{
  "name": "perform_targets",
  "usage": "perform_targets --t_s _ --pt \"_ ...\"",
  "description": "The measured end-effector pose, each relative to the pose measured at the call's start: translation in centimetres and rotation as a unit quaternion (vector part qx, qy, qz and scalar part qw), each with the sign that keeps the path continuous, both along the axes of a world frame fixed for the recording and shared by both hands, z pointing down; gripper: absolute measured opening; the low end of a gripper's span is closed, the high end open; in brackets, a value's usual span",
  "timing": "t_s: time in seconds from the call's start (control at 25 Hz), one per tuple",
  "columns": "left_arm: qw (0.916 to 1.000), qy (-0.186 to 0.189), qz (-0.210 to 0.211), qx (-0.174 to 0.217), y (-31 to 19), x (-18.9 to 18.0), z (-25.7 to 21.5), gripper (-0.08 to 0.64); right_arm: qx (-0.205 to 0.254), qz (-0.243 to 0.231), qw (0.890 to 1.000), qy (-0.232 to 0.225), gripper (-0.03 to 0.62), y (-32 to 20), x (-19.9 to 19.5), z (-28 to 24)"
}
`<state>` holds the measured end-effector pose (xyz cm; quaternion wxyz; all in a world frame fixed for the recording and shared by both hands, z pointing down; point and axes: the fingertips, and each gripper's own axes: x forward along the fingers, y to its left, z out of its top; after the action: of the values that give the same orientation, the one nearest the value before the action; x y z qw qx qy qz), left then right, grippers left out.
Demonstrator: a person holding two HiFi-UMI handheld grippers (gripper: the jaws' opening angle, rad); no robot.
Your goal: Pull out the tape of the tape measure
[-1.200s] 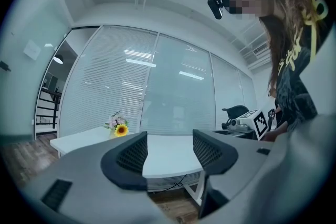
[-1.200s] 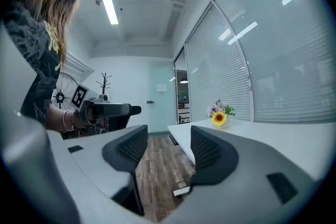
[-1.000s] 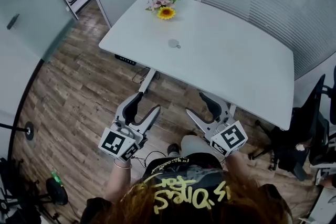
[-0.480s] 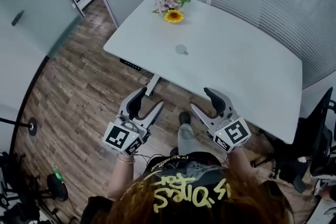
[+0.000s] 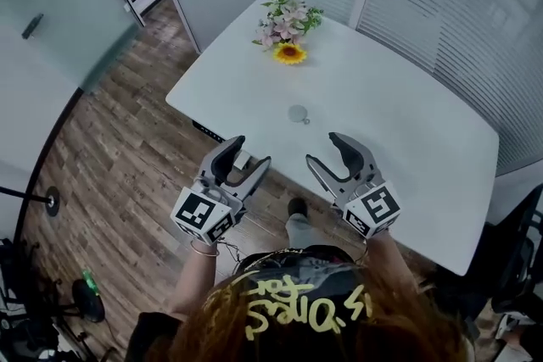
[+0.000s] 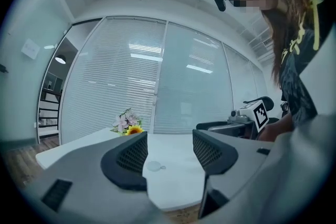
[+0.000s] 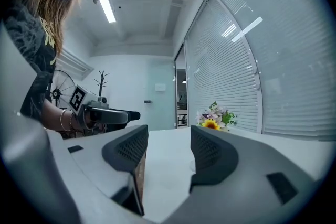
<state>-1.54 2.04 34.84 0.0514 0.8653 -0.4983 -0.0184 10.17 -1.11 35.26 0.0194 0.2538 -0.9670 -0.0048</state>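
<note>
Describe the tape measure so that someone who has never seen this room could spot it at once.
Find the white table beside the blinds. A bunch of flowers stands at its far corner; nearer the middle lies the tape measure, a small pale round disc, flat and plain, unlike the colourful flowers.

An office: a white desk (image 5: 407, 140) on wood-plank floor (image 5: 110, 157), glass partition walls with blinds (image 5: 458, 21), an office chair (image 5: 514, 264).

Cannot tell case from tape on the tape measure (image 5: 297, 114), a tiny pale disc on the bench (image 5: 399, 131), nearly hidden behind a jaw in the right gripper view.
</note>
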Motion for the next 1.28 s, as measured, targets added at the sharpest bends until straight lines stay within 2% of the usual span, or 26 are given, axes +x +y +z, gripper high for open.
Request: perform_targets --t_s 0.4,0.84,1.04,1.28 --pt "1.0000 0.001 -0.002 -0.001 -6.0 -0.1 -1.1 0.261 -0.006 -0.006 1.000 -0.002 0.239 -5.9 -0.2 -0.6" --pt "0.9999 0.005 -0.007 -0.009 -10.8 -0.5 -0.2 0.258 -0.015 -0.036 0.999 0.004 0.241 -9.5 -2.2 0.7" --pt "0.9999 0.004 -0.006 -0.011 -12.7 -0.2 0.0 0.256 -0.024 -0.034 0.999 -0.002 0.239 -11.2 -2.3 1.2" --pt "0.9996 -0.001 -0.016 -0.024 -14.2 -1.3 0.9 0.255 -0.038 -0.036 0.999 0.013 0.239 -12.2 -2.9 2.9"
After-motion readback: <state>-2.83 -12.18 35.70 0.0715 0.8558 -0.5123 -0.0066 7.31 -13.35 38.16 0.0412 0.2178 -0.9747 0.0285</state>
